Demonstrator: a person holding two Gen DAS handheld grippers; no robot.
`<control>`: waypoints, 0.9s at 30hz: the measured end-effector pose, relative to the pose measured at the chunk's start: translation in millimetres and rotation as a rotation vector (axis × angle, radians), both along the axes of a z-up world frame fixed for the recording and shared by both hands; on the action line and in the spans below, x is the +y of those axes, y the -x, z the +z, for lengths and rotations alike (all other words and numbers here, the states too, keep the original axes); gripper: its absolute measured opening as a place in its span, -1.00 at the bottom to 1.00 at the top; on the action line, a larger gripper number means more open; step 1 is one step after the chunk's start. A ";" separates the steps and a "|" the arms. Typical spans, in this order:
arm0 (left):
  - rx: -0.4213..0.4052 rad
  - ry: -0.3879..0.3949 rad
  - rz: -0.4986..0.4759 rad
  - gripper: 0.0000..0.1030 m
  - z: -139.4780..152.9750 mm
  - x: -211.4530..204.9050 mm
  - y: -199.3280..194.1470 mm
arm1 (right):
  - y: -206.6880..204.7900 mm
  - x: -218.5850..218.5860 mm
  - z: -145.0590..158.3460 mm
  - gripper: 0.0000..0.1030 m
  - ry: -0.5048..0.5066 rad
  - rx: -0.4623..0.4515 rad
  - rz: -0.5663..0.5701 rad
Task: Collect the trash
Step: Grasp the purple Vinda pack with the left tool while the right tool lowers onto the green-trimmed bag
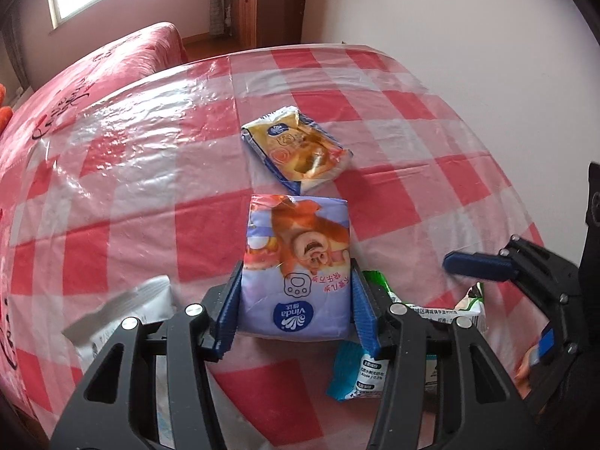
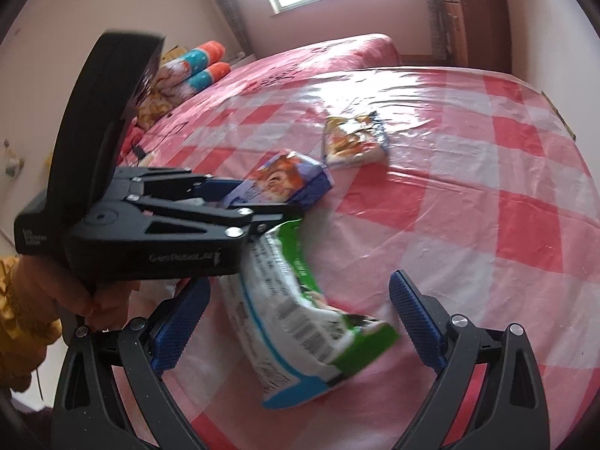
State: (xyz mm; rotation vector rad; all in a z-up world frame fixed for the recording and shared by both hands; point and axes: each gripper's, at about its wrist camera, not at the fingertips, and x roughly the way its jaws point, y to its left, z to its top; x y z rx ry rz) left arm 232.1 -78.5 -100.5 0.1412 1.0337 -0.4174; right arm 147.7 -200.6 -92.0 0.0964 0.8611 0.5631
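Observation:
My left gripper (image 1: 296, 270) is shut on a purple Vinda tissue pack (image 1: 300, 232) with a cartoon bear on it, its blue pads pressing the pack's two sides just above the checked tablecloth. A yellow tissue pack (image 1: 296, 150) lies further back on the table. In the right wrist view my right gripper (image 2: 300, 285) stands open, and a crumpled green and white wrapper (image 2: 300, 318) lies between its fingers without touching the pads. There the left gripper (image 2: 262, 195) crosses from the left with the purple pack (image 2: 285, 180), and the yellow pack (image 2: 354, 140) lies beyond.
A red and white checked plastic cloth (image 2: 487, 225) covers the table. A white bag (image 1: 123, 311) lies at its near left edge. A bed with a red cover (image 2: 318, 56) and rolled pillows (image 2: 195, 71) stands behind, and a wooden cabinet (image 1: 247, 0) stands by the far wall.

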 end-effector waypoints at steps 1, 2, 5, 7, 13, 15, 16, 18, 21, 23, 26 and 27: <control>0.001 0.008 0.008 0.03 0.0 0.6 1.6 | 1.2 2.5 -0.2 0.84 0.013 -0.006 0.003; 0.001 0.014 0.015 0.03 0.1 1.6 2.9 | 1.6 5.9 -0.4 0.84 0.031 -0.013 0.009; 0.001 0.035 0.046 0.03 1.1 6.7 5.1 | 4.3 13.2 1.0 0.84 0.066 -0.039 0.019; -0.001 0.052 0.068 0.03 2.7 11.6 5.8 | 4.9 16.6 0.1 0.84 0.088 -0.045 0.023; -0.022 0.097 0.125 0.03 12.1 23.8 11.2 | 0.1 15.0 -3.9 0.84 0.082 -0.030 0.016; -0.029 0.095 0.135 0.03 14.5 26.1 14.2 | 1.5 15.0 -3.7 0.80 0.088 -0.032 0.016; -0.036 0.088 0.142 0.03 15.6 27.3 16.2 | 2.0 16.2 -3.5 0.73 0.101 -0.038 0.017; -0.047 0.080 0.153 0.03 18.0 30.1 20.4 | 4.5 15.5 -3.2 0.58 0.123 -0.047 0.014; -0.056 0.068 0.166 0.03 19.4 33.6 27.2 | 7.0 16.9 -3.4 0.51 0.139 -0.057 0.019; -0.058 0.064 0.176 0.03 19.4 37.2 32.3 | 8.9 19.8 -3.3 0.45 0.149 -0.066 0.022; -0.058 0.065 0.186 0.03 19.6 42.6 39.8 | 12.6 21.0 -3.1 0.38 0.165 -0.077 0.027; -0.060 0.064 0.189 0.03 19.9 44.1 42.6 | 13.7 21.0 -2.8 0.35 0.169 -0.082 0.027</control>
